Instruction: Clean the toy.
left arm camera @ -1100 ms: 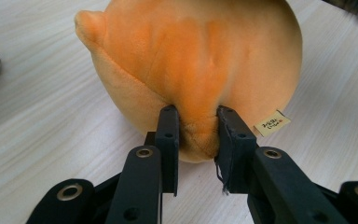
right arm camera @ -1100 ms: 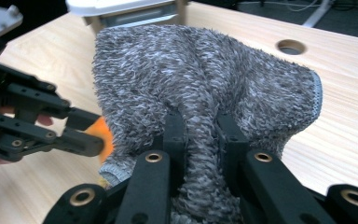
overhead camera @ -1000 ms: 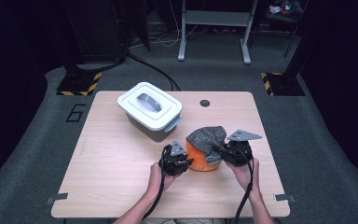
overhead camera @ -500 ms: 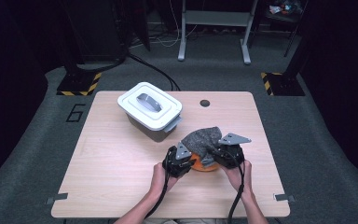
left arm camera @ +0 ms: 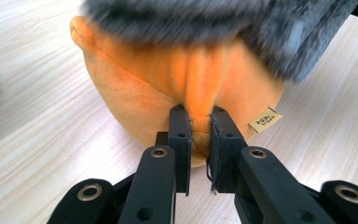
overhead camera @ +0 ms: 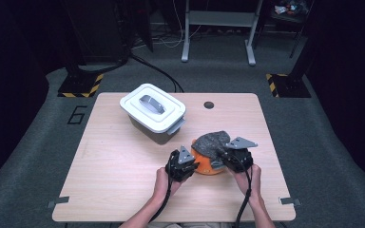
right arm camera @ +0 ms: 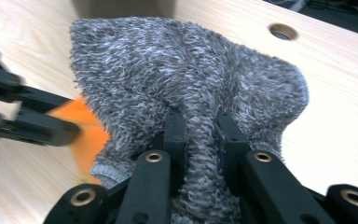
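The left gripper (left arm camera: 198, 121) pinches a fold of the orange plush thing (left arm camera: 168, 88), its jaws having just been closing onto that fold, which is squeezed tight between the pads. The right gripper (right arm camera: 200, 123) is pressed together on a ridge of the grey fuzzy sock (right arm camera: 186, 79), the fabric bunched up between its jaws. In the high view the left gripper (overhead camera: 186, 164) sits at the near left edge of the orange plush thing (overhead camera: 204, 166), and the right gripper (overhead camera: 228, 159) at its near right, with the grey fuzzy sock (overhead camera: 214, 141) draped over the top of the orange one and reaching away from both tools. The two grippers stand near each other, with the soft bundle between them. Beyond the left gripper and off to its left stands a white lidded box (overhead camera: 153, 111), apart from the bundle, its lid on and a grey handle in the middle. Farther off, beyond the right gripper, a round hole (overhead camera: 209, 105) is cut in the wooden table (overhead camera: 104, 180). A small yellow tag (left arm camera: 265, 120) hangs from the orange plush just right of the left gripper's jaws. Nothing lies between either tool and its fabric. Counted: two grippers, one orange plush thing, one grey sock, one white box, one tag, one hole.
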`<state>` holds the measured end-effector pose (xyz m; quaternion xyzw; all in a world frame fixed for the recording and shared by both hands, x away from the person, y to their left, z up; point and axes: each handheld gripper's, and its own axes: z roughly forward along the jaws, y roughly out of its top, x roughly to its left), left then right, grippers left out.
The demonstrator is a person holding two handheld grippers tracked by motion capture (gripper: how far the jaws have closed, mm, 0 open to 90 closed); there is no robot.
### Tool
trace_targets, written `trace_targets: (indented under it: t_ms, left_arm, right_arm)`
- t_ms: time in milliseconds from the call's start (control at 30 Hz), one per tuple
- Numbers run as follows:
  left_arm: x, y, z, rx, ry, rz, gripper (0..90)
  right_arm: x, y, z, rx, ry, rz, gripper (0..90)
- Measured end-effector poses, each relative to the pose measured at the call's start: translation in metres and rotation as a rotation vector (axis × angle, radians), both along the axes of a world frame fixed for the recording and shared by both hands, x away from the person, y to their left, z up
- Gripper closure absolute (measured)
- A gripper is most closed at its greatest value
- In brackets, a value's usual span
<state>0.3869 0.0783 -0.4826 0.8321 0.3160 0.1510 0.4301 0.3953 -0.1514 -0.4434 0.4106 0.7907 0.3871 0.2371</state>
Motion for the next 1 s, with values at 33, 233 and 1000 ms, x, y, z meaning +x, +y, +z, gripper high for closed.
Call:
trace_targets:
  t_ms: [33,233,1000]
  left_arm:
    - [0.0,0.0,0.0,-0.001,0.005,-0.003,81.3]
    - [0.003,0.0,0.003,-0.008,0.023,-0.022,81.2]
    - [0.005,-0.001,0.007,0.012,0.015,-0.027,81.1]
  right_arm:
    - [0.001,-0.005,-0.002,0.006,0.003,-0.015,77.8]
    - [0.006,-0.03,-0.013,0.071,0.065,-0.091,77.9]
    - [-0.011,0.002,0.017,0.038,-0.017,0.009,78.1]
